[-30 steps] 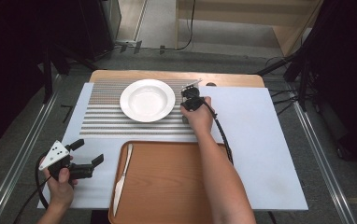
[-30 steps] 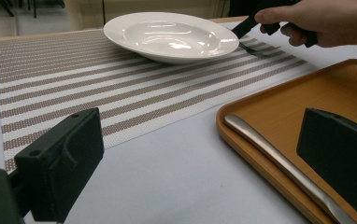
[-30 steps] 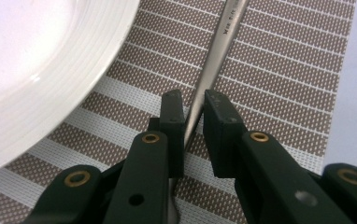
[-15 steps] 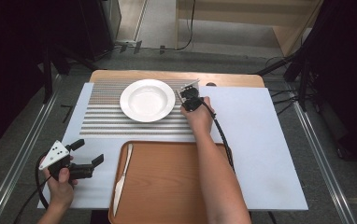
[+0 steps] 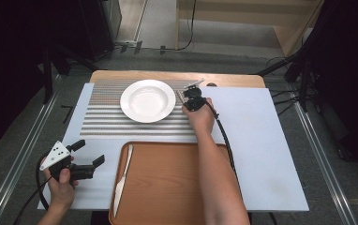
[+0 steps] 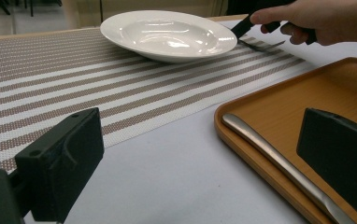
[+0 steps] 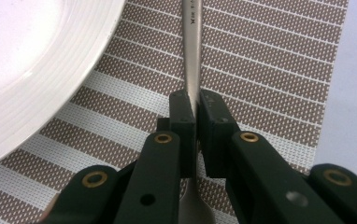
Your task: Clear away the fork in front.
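White table [image 5: 261, 154], striped placemat [image 5: 107, 119] at back, wooden tray [image 5: 167, 187] at front

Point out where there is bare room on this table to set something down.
Most of the tray is bare right of the knife, up to the forearm. The white board right of that arm lies open. It is crowded beside the plate, where the right claw grips a fork.

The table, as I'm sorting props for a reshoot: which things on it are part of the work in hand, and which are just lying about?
In the job:
- right gripper, shut on the fork
- white plate beside it
- striped placemat under both

Lying about:
- knife on the brown tray
- left gripper, open and holding nothing
- white board under everything
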A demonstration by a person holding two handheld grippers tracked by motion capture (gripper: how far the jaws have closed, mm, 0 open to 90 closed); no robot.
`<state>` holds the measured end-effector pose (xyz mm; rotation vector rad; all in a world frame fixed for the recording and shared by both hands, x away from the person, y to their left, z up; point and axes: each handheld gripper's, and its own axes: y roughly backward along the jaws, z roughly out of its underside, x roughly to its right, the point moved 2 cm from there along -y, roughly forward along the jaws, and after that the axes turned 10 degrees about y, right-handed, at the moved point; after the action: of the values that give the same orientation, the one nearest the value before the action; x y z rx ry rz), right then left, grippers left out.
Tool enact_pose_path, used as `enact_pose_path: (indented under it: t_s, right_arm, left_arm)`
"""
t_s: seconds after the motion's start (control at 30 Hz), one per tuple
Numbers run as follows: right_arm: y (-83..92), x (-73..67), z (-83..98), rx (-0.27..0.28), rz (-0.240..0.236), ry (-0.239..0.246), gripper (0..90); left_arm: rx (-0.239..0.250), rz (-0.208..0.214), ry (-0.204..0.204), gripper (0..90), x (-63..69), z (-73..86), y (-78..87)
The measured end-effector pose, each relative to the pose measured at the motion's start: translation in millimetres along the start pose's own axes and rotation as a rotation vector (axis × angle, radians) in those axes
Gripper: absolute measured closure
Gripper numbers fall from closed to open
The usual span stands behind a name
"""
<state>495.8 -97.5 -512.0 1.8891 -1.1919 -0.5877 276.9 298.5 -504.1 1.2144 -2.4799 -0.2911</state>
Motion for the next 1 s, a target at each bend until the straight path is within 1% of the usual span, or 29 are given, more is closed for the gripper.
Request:
enact_pose_path:
  t_s: [0.03, 0.07, 0.1, 0.13, 0.17, 0.27, 0.33, 0.37, 0.47, 0.5, 0.53, 0.57, 0.63, 0.67, 0.7, 0.83, 0.9, 0.93, 0.97, 1.0]
  right_arm:
    - [0.0, -0.6, 0.3, 0.004, 0.005, 0.017, 84.0]
    - [0.0, -0.6, 0.3, 0.004, 0.005, 0.017, 84.0]
    - [0.1, 1.3, 1.4, 0.012, -0.006, 0.032, 84.1]
    - [0.1, 1.3, 1.4, 0.012, -0.006, 0.032, 84.1]
    - [0.2, 3.9, 2.3, 0.019, -0.034, 0.01, 84.3]
    - [0.5, 5.6, 2.3, 0.016, -0.048, 0.011, 84.3]
    - [0.5, 7.0, 3.0, 0.024, -0.057, 0.003, 84.3]
    - [1.1, 9.7, 4.8, 0.035, -0.078, -0.016, 84.3]
    - [2.4, 10.3, 6.6, 0.041, -0.08, -0.015, 84.3]
    - [5.4, 10.6, 8.3, 0.049, -0.078, -0.001, 84.3]
    - [5.4, 10.6, 8.3, 0.049, -0.078, -0.001, 84.3]
    - [10.7, 11.7, 8.8, 0.064, -0.076, 0.005, 84.3]
    - [16.3, 12.4, 8.6, 0.084, -0.073, 0.012, 84.3]
    - [16.3, 12.4, 8.6, 0.084, -0.073, 0.012, 84.3]
    - [21.1, 12.4, 9.0, 0.099, -0.073, 0.019, 84.3]
    - [26.7, 12.5, 10.3, 0.117, -0.076, 0.027, 84.2]
    - [32.6, 13.0, 12.2, 0.139, -0.079, 0.035, 84.2]
    - [32.6, 13.0, 12.2, 0.139, -0.079, 0.035, 84.2]
    - [37.0, 13.3, 14.2, 0.154, -0.077, 0.042, 84.2]
    - [37.0, 13.3, 14.2, 0.154, -0.077, 0.042, 84.2]
  left_arm:
    - [0.0, 0.0, 0.001, 0.5, -0.2, 0.0, 0.1]
    - [0.0, 0.0, 0.001, 0.5, -0.2, 0.0, 0.1]
    - [0.001, -0.001, 0.003, 0.5, -0.4, 0.0, -0.1]
    - [0.001, -0.001, 0.003, 0.5, -0.4, 0.0, -0.1]
    - [-0.001, -0.001, 0.004, 0.5, -0.4, 0.0, -0.4]
    - [0.0, -0.002, 0.005, 0.5, -0.4, 0.0, -0.5]
    - [0.001, -0.004, 0.007, 0.5, -0.6, 0.0, -0.4]
    - [-0.001, 0.0, 0.006, 0.5, -0.6, 0.0, -0.6]
    - [-0.004, 0.001, 0.003, 0.5, -0.1, 0.1, -0.9]
    - [-0.004, 0.002, 0.0, 0.5, 0.1, 0.0, -0.9]
    - [-0.004, 0.002, 0.0, 0.5, 0.1, 0.0, -0.9]
    - [-0.002, 0.002, 0.002, 0.5, 0.0, 0.0, -0.9]
    - [-0.002, 0.0, 0.003, 0.5, -0.2, -0.1, -0.9]
    - [-0.002, 0.0, 0.003, 0.5, -0.2, -0.1, -0.9]
    - [-0.002, 0.0, 0.002, 0.5, 0.0, -0.1, -0.9]
    - [-0.005, 0.0, 0.001, 0.5, 0.0, -0.2, -1.0]
    - [-0.001, 0.0, -0.003, 0.5, 0.1, -0.4, -0.8]
    - [-0.001, 0.0, -0.003, 0.5, 0.1, -0.4, -0.8]
    - [-0.001, -0.001, -0.002, 0.5, 0.2, -0.6, -0.7]
    - [-0.001, -0.001, -0.002, 0.5, 0.2, -0.6, -0.7]
